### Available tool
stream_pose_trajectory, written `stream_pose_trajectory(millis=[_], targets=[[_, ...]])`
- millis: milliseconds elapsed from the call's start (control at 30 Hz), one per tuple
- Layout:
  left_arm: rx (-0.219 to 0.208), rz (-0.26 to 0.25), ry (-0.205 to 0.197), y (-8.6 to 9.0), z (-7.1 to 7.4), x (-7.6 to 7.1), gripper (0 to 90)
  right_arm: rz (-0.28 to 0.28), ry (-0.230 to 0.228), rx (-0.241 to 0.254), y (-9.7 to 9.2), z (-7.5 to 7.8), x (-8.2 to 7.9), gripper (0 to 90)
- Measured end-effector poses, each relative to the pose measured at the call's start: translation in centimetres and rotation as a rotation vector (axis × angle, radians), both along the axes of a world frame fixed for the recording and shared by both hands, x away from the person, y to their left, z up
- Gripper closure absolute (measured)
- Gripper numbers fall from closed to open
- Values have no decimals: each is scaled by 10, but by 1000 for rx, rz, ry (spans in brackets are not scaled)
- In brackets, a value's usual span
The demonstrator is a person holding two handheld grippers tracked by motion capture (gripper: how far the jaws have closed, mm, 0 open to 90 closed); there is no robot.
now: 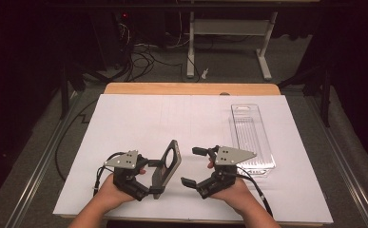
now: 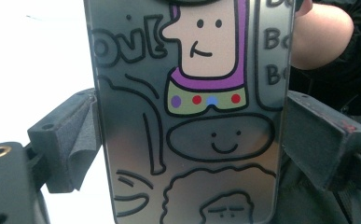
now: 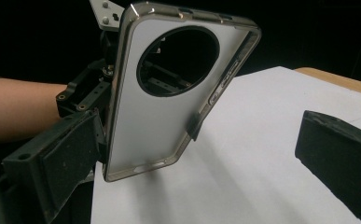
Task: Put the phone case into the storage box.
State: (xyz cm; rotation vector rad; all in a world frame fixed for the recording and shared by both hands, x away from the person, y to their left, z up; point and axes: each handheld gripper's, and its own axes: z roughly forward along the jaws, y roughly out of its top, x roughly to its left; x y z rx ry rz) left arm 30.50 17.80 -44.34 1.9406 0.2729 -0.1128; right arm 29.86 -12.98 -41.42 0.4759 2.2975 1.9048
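Note:
A phone case (image 1: 168,164) stands tilted on its lower edge on the white sheet (image 1: 148,118). My left gripper (image 1: 155,178) is shut on its two long edges. In the left gripper view the case's printed back (image 2: 192,116) shows cartoon faces, with black fingers (image 2: 71,140) pressing on both sides. In the right gripper view the pale inside of the case (image 3: 155,116) faces me, with its round camera hole at the top. My right gripper (image 1: 192,166) is open just right of the case, holding nothing. One of its pads (image 3: 61,158) is close to the case's edge.
A clear plastic tray (image 1: 250,137) lies lengthwise at the right of the sheet, just beyond my right hand. The wooden table edge (image 1: 191,89) runs along the far side. Cables and table legs stand on the floor behind.

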Motion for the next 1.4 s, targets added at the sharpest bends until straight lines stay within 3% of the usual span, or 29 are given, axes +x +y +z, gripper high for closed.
stream_pose_trajectory(millis=[1400], targets=[[39,-99,-21,-16,-5,-8,128,74,-11,63,4,10,-3,1]])
